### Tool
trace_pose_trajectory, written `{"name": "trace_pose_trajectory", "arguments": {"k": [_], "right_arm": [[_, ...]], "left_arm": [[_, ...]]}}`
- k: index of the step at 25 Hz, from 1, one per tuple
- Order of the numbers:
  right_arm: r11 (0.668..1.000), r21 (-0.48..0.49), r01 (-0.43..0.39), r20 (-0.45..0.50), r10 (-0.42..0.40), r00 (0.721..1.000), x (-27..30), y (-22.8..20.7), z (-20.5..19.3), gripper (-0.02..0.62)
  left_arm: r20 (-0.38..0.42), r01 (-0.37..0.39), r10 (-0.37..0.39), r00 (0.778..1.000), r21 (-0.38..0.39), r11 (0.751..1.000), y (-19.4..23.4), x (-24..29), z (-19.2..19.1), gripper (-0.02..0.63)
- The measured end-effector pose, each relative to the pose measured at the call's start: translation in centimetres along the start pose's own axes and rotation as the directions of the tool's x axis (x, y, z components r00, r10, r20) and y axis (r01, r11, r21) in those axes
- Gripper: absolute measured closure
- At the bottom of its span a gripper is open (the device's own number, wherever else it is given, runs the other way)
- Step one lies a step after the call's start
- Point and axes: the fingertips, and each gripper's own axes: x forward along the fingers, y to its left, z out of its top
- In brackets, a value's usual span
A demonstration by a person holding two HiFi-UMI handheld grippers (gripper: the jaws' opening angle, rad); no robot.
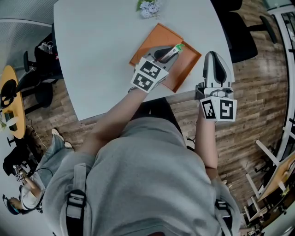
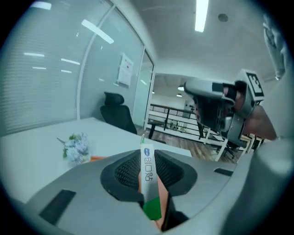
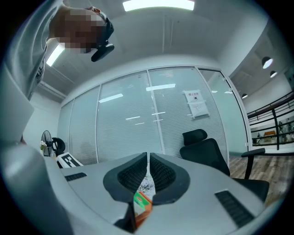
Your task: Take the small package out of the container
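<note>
The left gripper [image 1: 165,55] is over the orange tray [image 1: 159,34] on the table [image 1: 101,55]. Its jaws are partly closed and they press on a packet [image 2: 148,172], white with a green end, which stands out between the pads and beyond the tips. The right gripper [image 1: 215,60] is at the right, near the table edge, pointing up. Its jaws are almost together and they pinch another packet [image 3: 142,202], orange and green, deep between them. Some flowers [image 1: 148,8] lie beyond the tray.

Left hand-held gripper [image 2: 148,158] jaws pinched 1 slim white small package [image 2: 148,176], green end nearest the camera. Pale flower bunch [image 2: 76,148] lay on desk [image 2: 41,142], left. Black chair [image 2: 118,114] stood beyond.
</note>
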Motion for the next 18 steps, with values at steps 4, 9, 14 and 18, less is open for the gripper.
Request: {"name": "trace_pose_trajectory", "arguments": {"k": [4,9,14,18], "right_arm": [[1.000,-0.022,-0.017,0.022,0.017,1.000,0.2,0.8,1.7,0.545],[0.999,-0.029,-0.041,0.040,0.042,0.998,0.8,2.5,3.2,0.545],[0.995,-0.054,-0.079,0.045,0.082,0.996,2.0,4.1,4.4,0.545],[0.994,-0.065,-0.088,0.052,0.092,0.994,2.7,4.7,5.3,0.545]], "left_arm": [[0.203,-0.090,0.079,0.976,0.047,0.995,2.1,-5.1,6.2,0.503],[0.425,-0.207,0.195,0.884,-0.020,0.978,5.1,-12.6,11.8,0.503],[0.598,-0.307,0.296,0.745,-0.086,0.948,7.6,-19.7,15.6,0.503],[0.635,-0.356,0.337,0.695,-0.103,0.929,8.5,-22.4,16.6,0.503]]}}
